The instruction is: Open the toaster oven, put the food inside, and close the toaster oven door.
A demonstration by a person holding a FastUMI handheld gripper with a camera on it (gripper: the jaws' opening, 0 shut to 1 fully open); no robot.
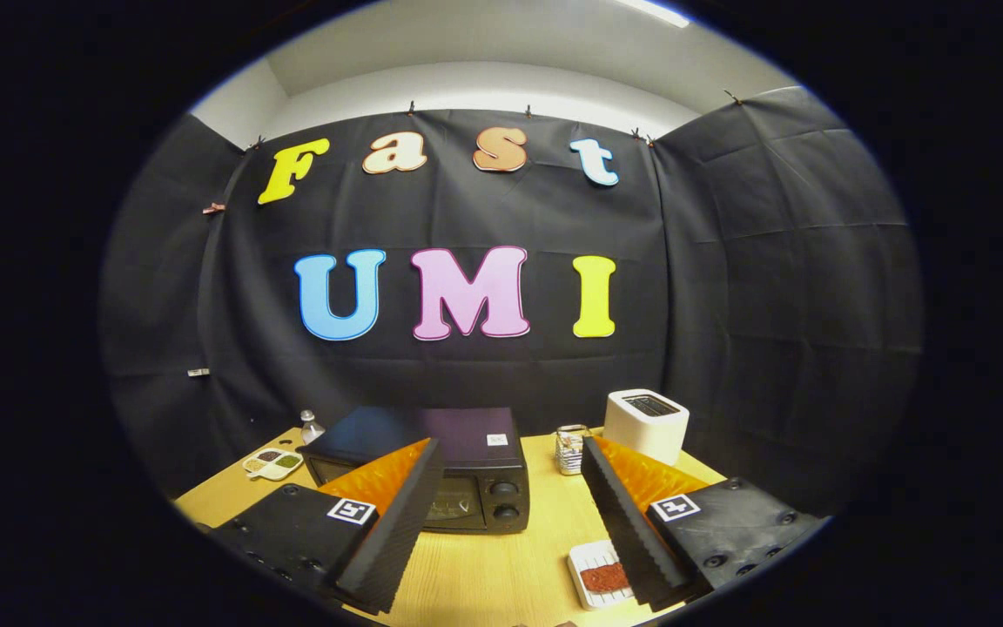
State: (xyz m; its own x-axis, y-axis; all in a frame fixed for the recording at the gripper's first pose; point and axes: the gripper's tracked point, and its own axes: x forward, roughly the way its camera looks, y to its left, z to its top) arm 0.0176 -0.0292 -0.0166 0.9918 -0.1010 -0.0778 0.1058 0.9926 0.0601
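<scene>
Black cloth wall behind, wooden table (545,496) in front. Toaster oven (458,470) at the back of the table, just ahead of the fingers and partly behind the left one, door shut, two knobs down its right side. Gripper (501,475) raised above the table, fingers spread wide and holding nothing — bare wood between them. Food (604,576), a reddish-brown piece, on a small white plate (584,557) at the near part of the table, just beside the right finger on its inner side and partly tucked behind it; well apart from the oven. Small glass jar (571,448) right of the oven, between it and a white toaster (646,424) standing at the far right corner near the wall. Left of the oven, a white tray with several compartments (273,463) holding dark and greenish bits, and behind it a clear bottle (311,426) close to the cloth — contents too small to tell. White ceiling above the cloth, a strip light at the top.
</scene>
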